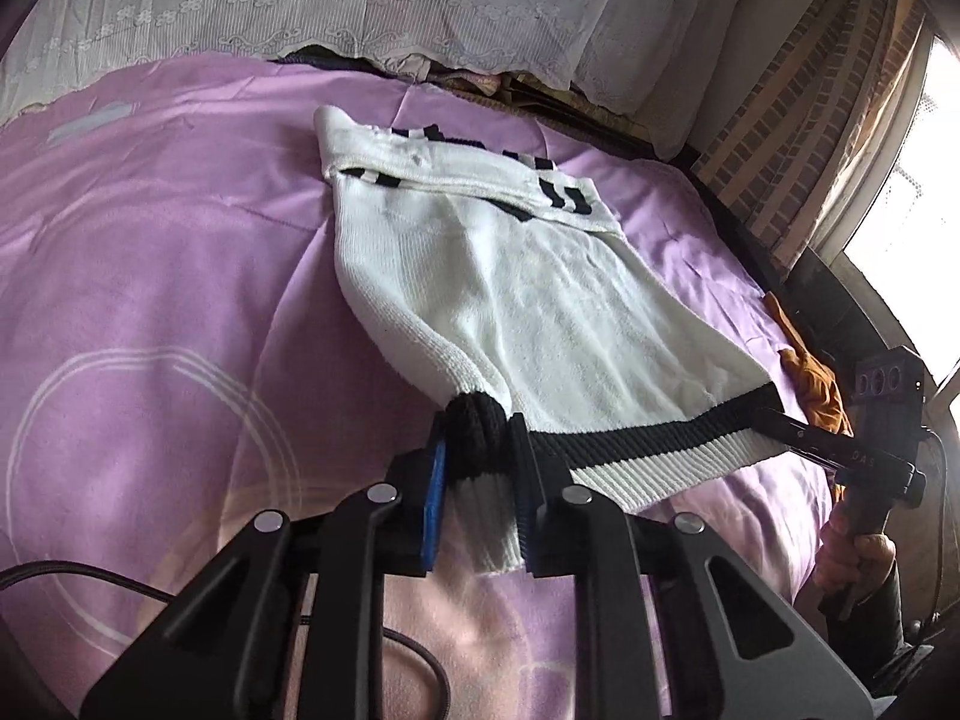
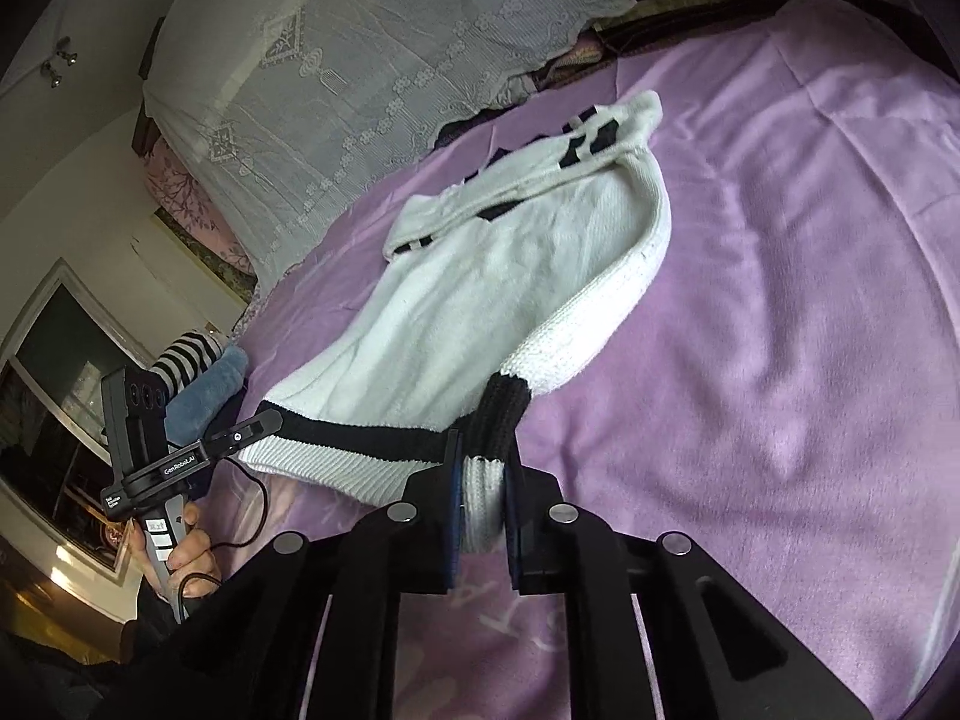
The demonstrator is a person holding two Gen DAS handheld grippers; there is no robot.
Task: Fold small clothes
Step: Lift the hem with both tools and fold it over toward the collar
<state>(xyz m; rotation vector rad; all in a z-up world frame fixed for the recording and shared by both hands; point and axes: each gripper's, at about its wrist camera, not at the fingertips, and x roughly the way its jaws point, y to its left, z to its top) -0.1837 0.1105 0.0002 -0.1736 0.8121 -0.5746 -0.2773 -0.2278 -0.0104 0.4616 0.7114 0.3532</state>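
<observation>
A small white knit sweater (image 1: pixel 516 294) with black stripes and a black-and-white ribbed hem lies on the purple bedspread (image 1: pixel 150 276), its far part folded over. My left gripper (image 1: pixel 477 480) is shut on the hem's left corner. My right gripper (image 2: pixel 480 492) is shut on the hem's other corner. Both corners are lifted a little above the bed, with the hem stretched between them. The right gripper also shows in the left wrist view (image 1: pixel 780 426), and the left gripper shows in the right wrist view (image 2: pixel 264 420). The sweater also shows in the right wrist view (image 2: pixel 480 300).
A white lace cover (image 1: pixel 360 0) runs along the back of the bed. An orange cloth (image 1: pixel 810 372) lies at the right bed edge by a window. A striped garment and a blue cloth (image 2: pixel 204 372) lie at the left edge. A cable (image 1: pixel 360 648) trails below.
</observation>
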